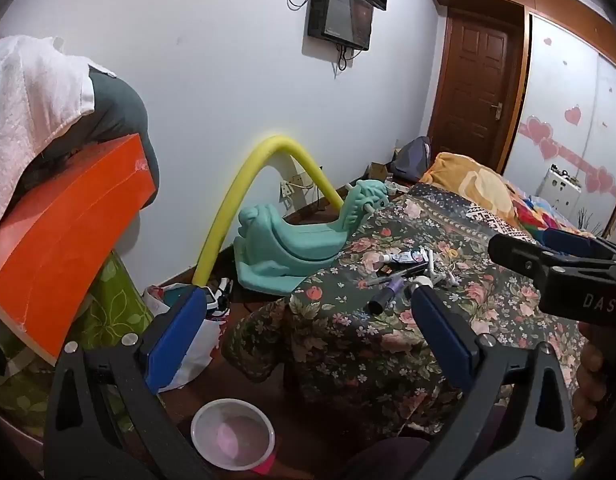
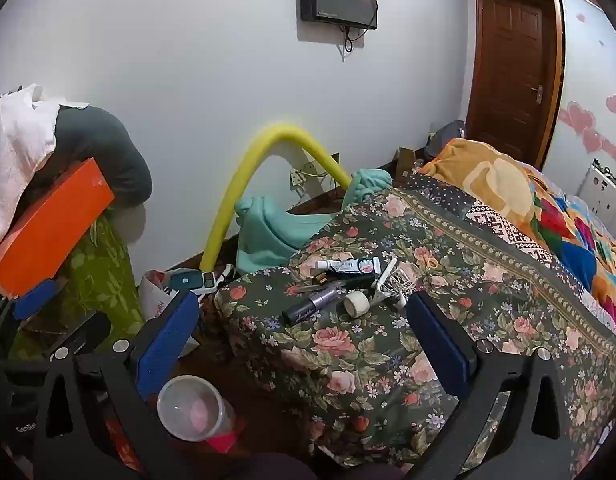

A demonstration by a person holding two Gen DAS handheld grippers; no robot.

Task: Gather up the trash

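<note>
Left tool (image 1: 304, 312) spread wide, nothing between blue pads. Right tool (image 2: 304, 320) same, wide apart and empty, hovering over bed corner. Just ahead on floral bedspread (image 2: 348, 356), trash cluster: one dark mascara tube (image 2: 308, 307), one white tape roll (image 2: 357, 303), one squeezed white tube (image 2: 348, 266), one eyelash curler (image 2: 388, 280), one dark pencil (image 2: 348, 280). Below on floor, one clear plastic cup (image 2: 192, 408), pink at bottom, contents unclear. Beyond bed: one teal rocking toy (image 1: 304, 236), one yellow foam tube (image 1: 244, 196).
</note>
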